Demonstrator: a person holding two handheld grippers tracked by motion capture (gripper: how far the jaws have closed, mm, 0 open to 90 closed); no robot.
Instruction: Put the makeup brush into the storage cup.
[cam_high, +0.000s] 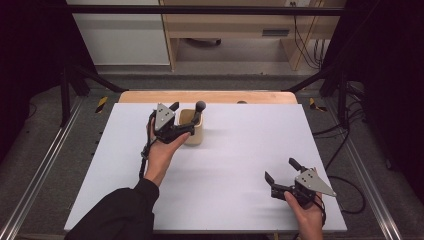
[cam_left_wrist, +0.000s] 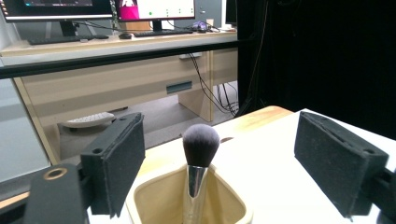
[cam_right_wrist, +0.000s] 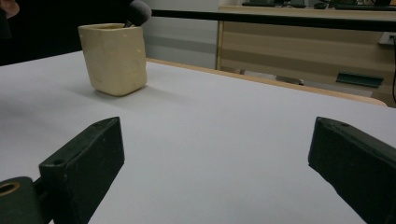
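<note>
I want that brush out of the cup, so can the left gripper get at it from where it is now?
Probably yes: the left gripper is open, the brush stands upright in the cup between its jaws, nothing between.

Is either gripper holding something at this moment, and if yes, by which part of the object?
Nothing is held. The left gripper is open, its jaws apart beside the brush in the cup. The right gripper is open over bare table.
</note>
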